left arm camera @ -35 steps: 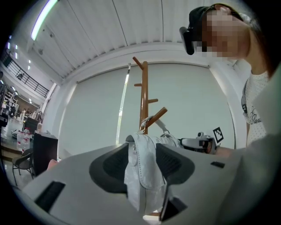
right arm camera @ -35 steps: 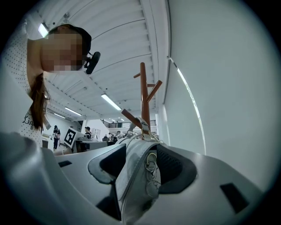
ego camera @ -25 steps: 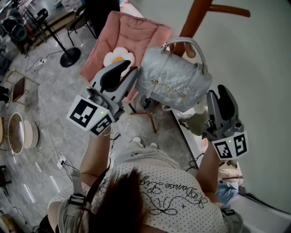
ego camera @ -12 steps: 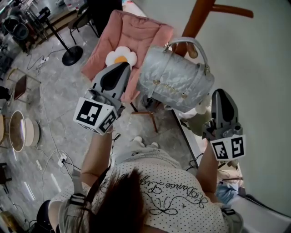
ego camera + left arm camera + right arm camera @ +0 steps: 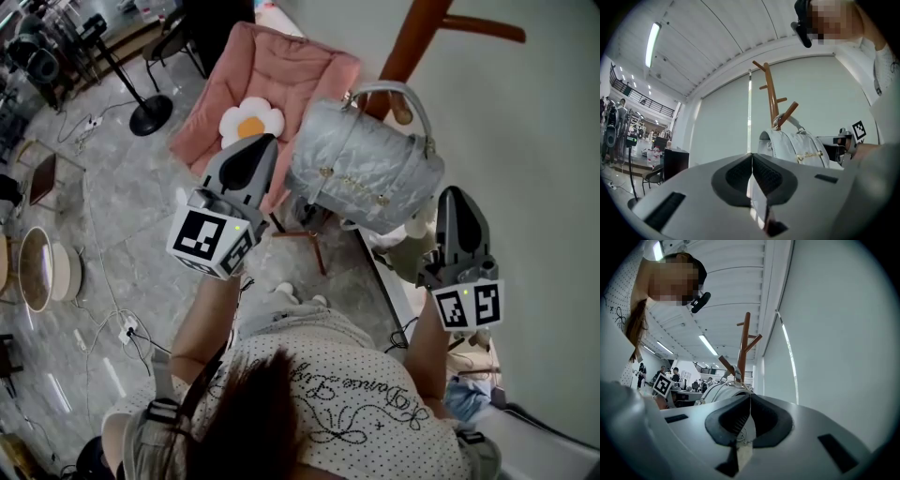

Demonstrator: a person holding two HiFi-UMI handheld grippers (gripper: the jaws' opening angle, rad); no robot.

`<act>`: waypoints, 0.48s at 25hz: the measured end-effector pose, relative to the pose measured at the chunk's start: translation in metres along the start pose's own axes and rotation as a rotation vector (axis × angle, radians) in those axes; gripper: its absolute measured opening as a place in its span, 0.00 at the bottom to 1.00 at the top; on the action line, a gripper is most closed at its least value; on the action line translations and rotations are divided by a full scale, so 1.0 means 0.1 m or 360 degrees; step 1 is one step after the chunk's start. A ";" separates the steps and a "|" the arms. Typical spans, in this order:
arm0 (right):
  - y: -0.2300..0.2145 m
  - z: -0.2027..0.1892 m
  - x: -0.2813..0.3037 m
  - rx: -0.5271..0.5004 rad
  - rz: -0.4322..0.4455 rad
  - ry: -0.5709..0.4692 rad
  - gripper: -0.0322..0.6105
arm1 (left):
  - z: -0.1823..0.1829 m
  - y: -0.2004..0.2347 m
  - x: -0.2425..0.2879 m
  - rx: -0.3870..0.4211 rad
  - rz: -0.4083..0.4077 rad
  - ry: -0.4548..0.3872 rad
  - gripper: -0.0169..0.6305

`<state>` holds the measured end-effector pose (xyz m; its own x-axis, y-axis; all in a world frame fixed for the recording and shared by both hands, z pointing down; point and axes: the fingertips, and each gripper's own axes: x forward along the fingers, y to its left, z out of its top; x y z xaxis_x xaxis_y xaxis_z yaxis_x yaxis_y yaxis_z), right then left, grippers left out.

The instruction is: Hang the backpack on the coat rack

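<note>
left tongs (image 5: 263,142): just closed, empty | right tongs (image 5: 457,194): just closed, empty

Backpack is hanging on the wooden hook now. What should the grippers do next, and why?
Probably just lower both grippers away. The backpack hangs by its handle on a coat rack peg, and the left gripper and right gripper have just closed on nothing, clear of it, so the job looks done.

Silver quilted backpack (image 5: 364,173) hangs tilted by its top handle (image 5: 394,87) on a peg of the brown wooden coat rack (image 5: 412,42), just ahead of and between both pairs of jaws, gripped by neither.
</note>
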<state>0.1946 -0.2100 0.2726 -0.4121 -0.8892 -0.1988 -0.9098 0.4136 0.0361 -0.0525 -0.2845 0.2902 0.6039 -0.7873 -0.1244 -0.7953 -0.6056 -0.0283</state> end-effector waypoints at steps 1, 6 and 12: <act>0.00 -0.01 0.00 0.0004 -0.0007 0.0003 0.08 | -0.01 -0.01 0.00 0.0000 0.0003 0.0000 0.04; -0.03 -0.02 -0.02 -0.0002 -0.0045 0.0005 0.08 | -0.03 -0.01 0.01 0.0005 0.0006 0.0002 0.04; -0.06 0.00 -0.03 -0.0020 -0.0081 0.0012 0.08 | 0.03 0.00 0.02 0.0021 0.0000 -0.0019 0.03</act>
<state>0.2011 -0.2101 0.2732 -0.3658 -0.9104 -0.1934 -0.9300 0.3656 0.0382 -0.0517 -0.2855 0.2867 0.6034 -0.7857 -0.1364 -0.7959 -0.6040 -0.0413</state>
